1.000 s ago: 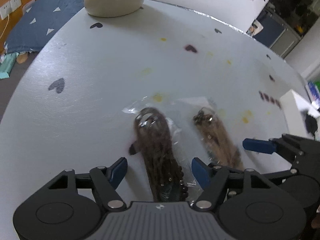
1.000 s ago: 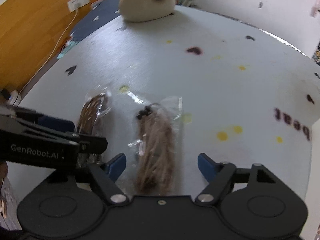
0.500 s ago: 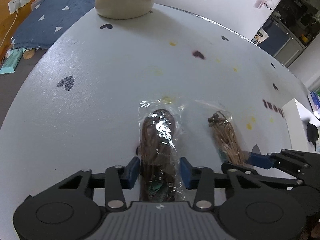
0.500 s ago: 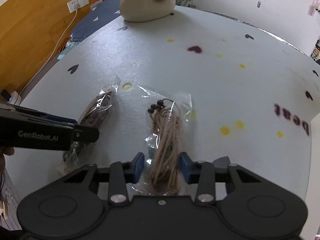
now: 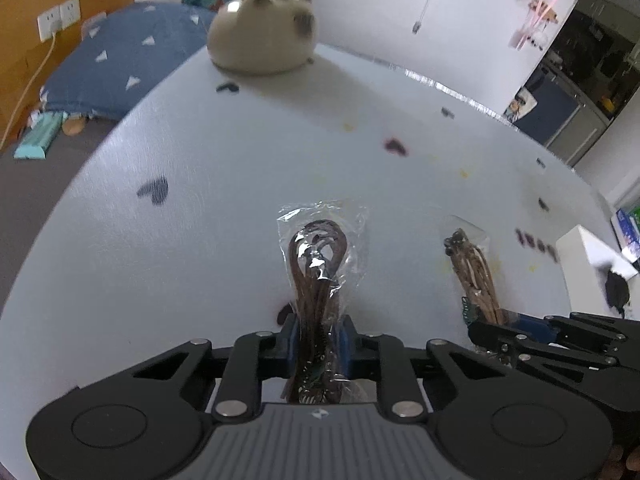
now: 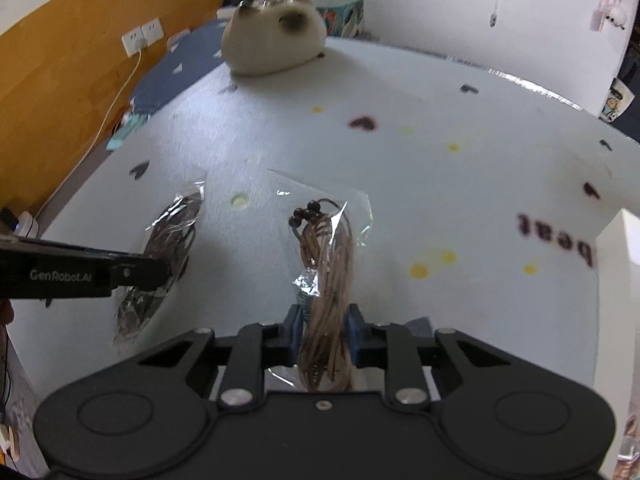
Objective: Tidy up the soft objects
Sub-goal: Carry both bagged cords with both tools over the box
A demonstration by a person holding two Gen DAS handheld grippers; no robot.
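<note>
My left gripper [image 5: 318, 338] is shut on a clear bag of dark brown cord [image 5: 318, 276] and holds it raised off the white table [image 5: 200, 200]. My right gripper [image 6: 325, 330] is shut on a clear bag of light tan cord with dark beads [image 6: 328, 256], also lifted. In the right wrist view the left gripper [image 6: 132, 272] and the dark cord bag [image 6: 168, 240] show at the left. In the left wrist view the right gripper [image 5: 516, 320] and the tan cord bag [image 5: 474, 276] show at the right.
A cream cat plush [image 5: 262, 42] sits at the table's far edge; it also shows in the right wrist view [image 6: 274, 42]. A white box [image 5: 592, 248] stands at the right edge. A blue cushion [image 5: 120, 68] lies beyond the table at left.
Both grippers closed on their bags, from wide open to fully shut, and lifted them up off the table.
</note>
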